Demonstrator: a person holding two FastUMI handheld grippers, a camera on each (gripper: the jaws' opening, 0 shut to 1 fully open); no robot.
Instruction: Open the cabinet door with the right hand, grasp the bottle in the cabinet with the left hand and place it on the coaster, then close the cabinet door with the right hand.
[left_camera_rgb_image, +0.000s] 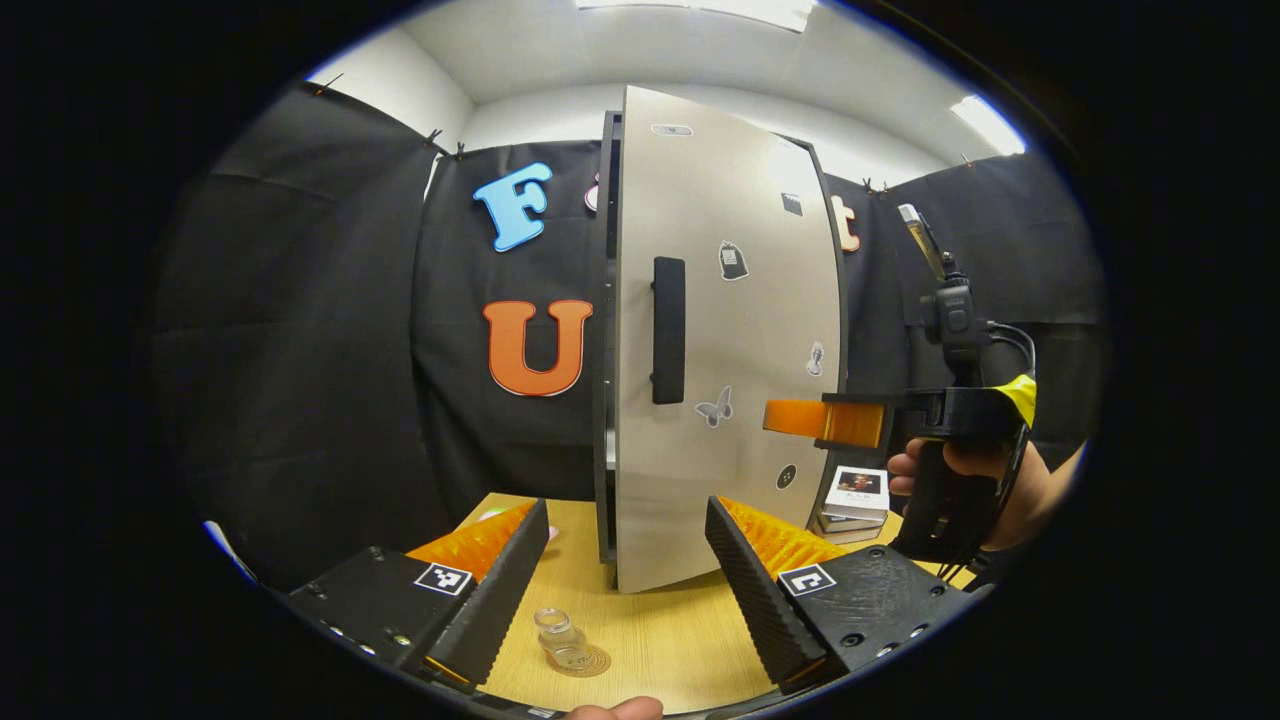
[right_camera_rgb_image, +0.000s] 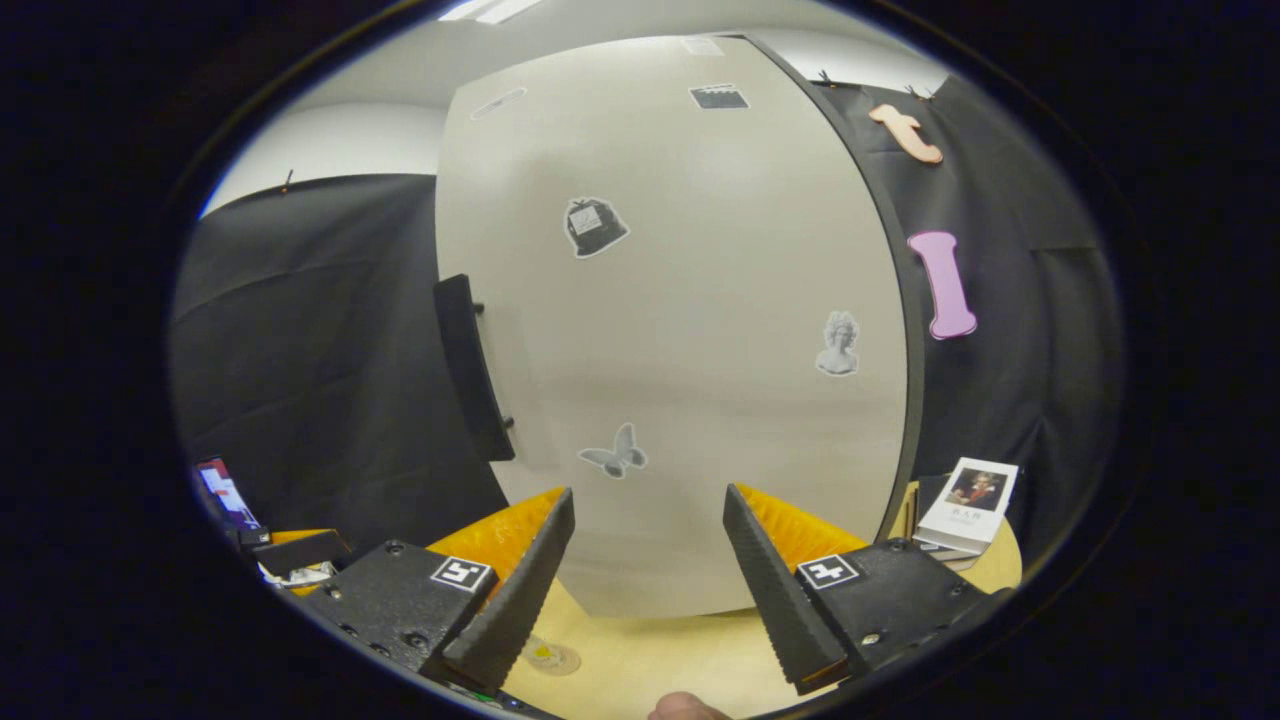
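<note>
Bottle (left_camera_rgb_image: 560, 634) on coaster (left_camera_rgb_image: 583, 661); door (left_camera_rgb_image: 725, 340) ajar.
Right gripper (right_camera_rgb_image: 648, 560), released, faces the door panel, handle (right_camera_rgb_image: 472, 368) off to its left.

The left gripper (left_camera_rgb_image: 625, 580) has its fingers spread wide with nothing between them; the right gripper (right_camera_rgb_image: 645, 575), held in a hand (left_camera_rgb_image: 990, 490), is also spread

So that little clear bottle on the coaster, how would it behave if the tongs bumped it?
The bottle looks like clear glass, so probably hard, slick and breakable. It seems empty and small, so likely light and easily knocked. It stands upright on the coaster; once tipped, its round body would probably roll across the table.
</note>
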